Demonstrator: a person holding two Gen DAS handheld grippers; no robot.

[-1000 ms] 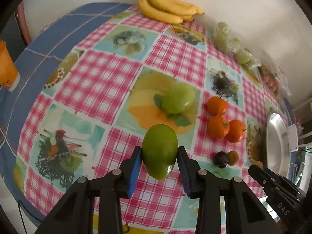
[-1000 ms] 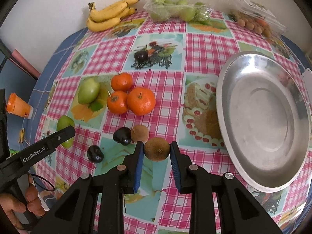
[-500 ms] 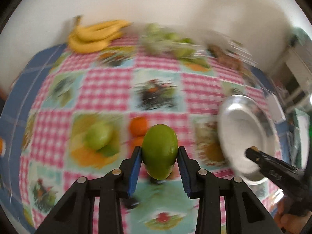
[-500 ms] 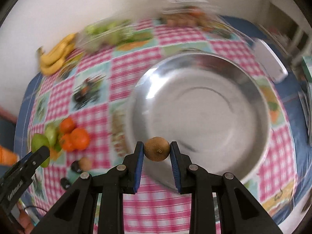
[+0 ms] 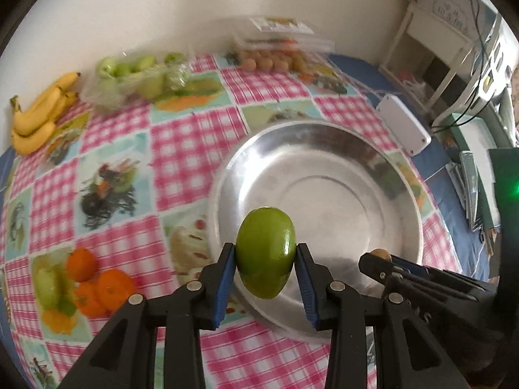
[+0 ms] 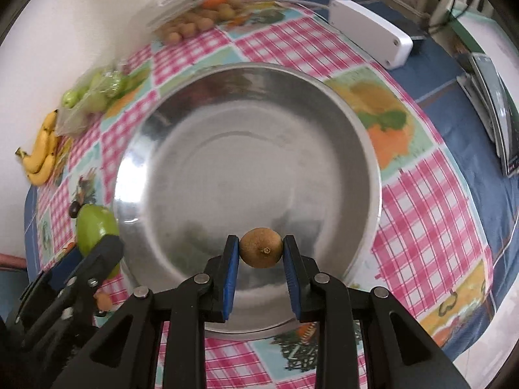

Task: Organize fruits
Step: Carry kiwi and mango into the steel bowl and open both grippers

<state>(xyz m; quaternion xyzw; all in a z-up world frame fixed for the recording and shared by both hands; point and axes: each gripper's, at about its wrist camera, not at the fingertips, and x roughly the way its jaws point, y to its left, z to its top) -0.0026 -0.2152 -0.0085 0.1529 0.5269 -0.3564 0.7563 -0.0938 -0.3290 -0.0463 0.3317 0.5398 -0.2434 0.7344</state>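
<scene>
So both grippers are loaded up and hanging over the big round shiny metal plate (image 6: 356,123) on the pink-checked fruit-print tablecloth (image 5: 181,142). The left gripper (image 5: 265,270) has its blue pads clamped on a smooth green mango-shaped fruit (image 5: 265,253), jaws only partly spread because the fruit fills the gap, and it sits over the plate's near-left rim. The right gripper (image 6: 261,264) is squeezed nearly closed on a small fuzzy brown kiwi (image 6: 261,253), held over the near part of the plate's bowl.

Everything else, going off the plate: three oranges (image 5: 97,282) and a pale green fruit (image 5: 47,287) sit on the cloth well to its left. A bunch of yellow bananas (image 5: 39,113) is far off to its back-left by the wall, a clear bag of green fruit (image 5: 136,77) is behind it, and a clear plastic box of small tan round fruits (image 5: 275,52) is behind it too. A white rectangular box (image 6: 369,32) lies just past its far right edge.
</scene>
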